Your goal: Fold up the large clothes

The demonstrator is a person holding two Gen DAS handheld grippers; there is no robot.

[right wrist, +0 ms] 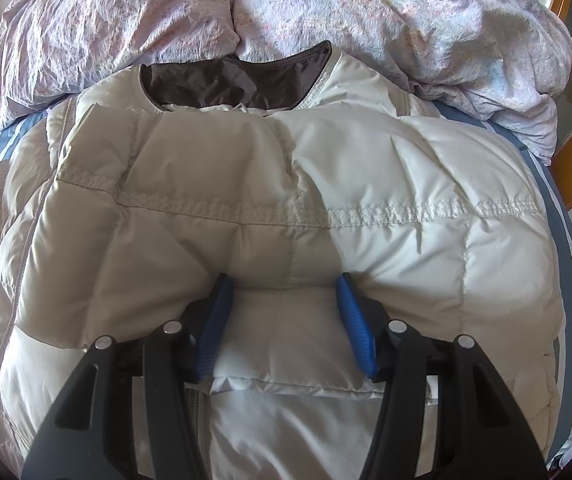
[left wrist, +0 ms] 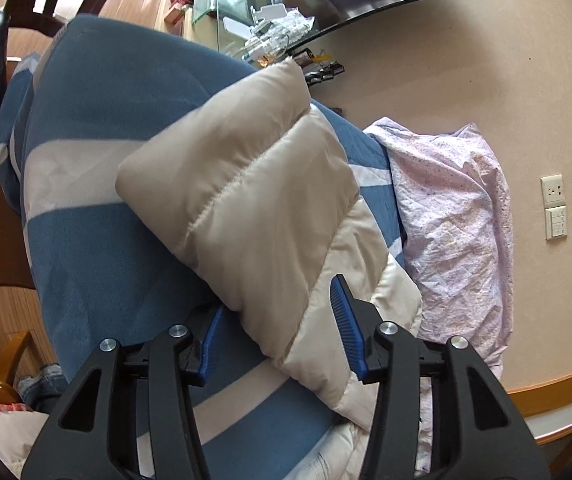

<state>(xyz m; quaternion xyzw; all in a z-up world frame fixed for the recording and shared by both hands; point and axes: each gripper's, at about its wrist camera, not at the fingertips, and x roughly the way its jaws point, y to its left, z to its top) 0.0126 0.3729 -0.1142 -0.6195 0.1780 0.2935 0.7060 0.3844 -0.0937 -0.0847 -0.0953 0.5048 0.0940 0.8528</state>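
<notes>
A sleeve fold appears to be in hand. The cream quilted down jacket (right wrist: 286,208) is spread across the middle of the right wrist frame on the blue-and-white striped blanket (left wrist: 97,184), its sleeve (left wrist: 245,184) crossing the centre of the left wrist frame. The left gripper (left wrist: 275,330) is seen spread wide around the sleeve, unclosed. The right gripper (right wrist: 286,320) is likewise spread, pressed into the folded panel. Next, the sleeve must be pinched and laid inward.
</notes>
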